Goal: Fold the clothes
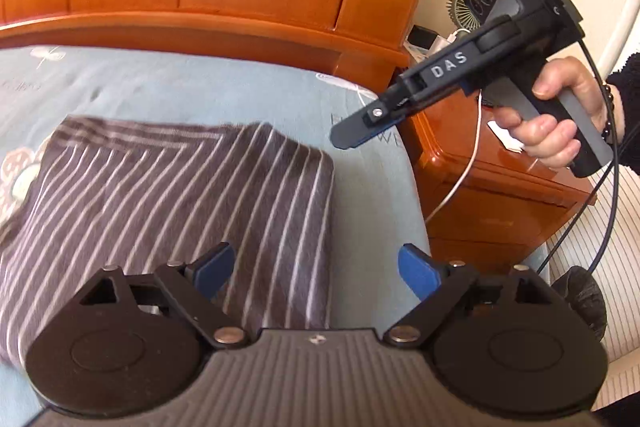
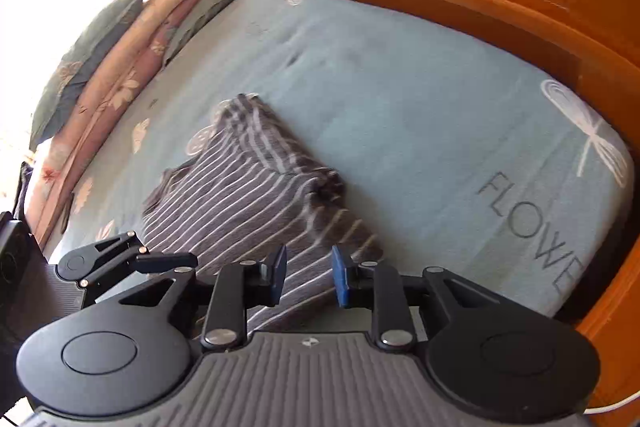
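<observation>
Striped garment (image 1: 168, 203) cut off at the left edge of the left wrist view, near end hidden behind the left gripper (image 1: 316, 269); folded top edge smeared by motion blur. In the right wrist view, near part hidden under the right gripper (image 2: 309, 277), right corner blurred. Printed word on the bed sheet (image 2: 400, 99) cut short at the bed's edge. Small items on the nightstand (image 1: 492, 195) too small to tell.
</observation>
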A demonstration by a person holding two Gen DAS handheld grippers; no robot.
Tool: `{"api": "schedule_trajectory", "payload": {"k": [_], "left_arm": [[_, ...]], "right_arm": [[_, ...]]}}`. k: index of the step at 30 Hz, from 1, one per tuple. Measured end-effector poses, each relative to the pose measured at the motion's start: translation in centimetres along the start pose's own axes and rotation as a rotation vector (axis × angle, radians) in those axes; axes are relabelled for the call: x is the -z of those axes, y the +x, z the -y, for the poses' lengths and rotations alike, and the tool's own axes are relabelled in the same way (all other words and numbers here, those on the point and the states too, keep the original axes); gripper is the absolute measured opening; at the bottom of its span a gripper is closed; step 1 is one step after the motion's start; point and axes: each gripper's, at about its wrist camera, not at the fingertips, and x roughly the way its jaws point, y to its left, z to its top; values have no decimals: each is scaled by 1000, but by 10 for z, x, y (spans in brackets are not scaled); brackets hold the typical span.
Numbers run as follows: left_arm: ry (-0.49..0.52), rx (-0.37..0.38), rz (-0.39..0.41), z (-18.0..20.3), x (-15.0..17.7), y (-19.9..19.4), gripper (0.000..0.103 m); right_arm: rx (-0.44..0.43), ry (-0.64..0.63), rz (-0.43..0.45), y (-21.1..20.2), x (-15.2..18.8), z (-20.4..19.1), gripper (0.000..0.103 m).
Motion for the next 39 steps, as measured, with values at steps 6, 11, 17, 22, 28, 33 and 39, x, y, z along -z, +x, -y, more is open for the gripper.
{"api": "schedule_trajectory", "payload": {"k": [6, 11, 17, 22, 28, 33, 39], "left_arm": [[-167, 48, -97, 19, 67, 15, 89], [-120, 50, -34, 35, 79, -13, 89], [-113, -105, -38, 21, 106, -76, 89], [-63, -334, 17, 4, 124, -137, 89], [-101, -592, 225, -7, 108, -227, 90], [-237, -770, 273, -8, 80, -287, 102], [-444, -836, 197, -18, 84, -319, 102]], "right_arm": [[81, -106, -150, 52, 30, -29, 32], [104, -184, -147, 43, 44, -65, 39], [45, -343, -204, 65, 70, -134, 47], [168, -368, -340, 98, 105, -151, 48], [210, -418, -295, 61, 80, -212, 56], [223, -418, -227, 34, 50, -275, 62], [290, -355, -194, 26, 34, -331, 72]]}}
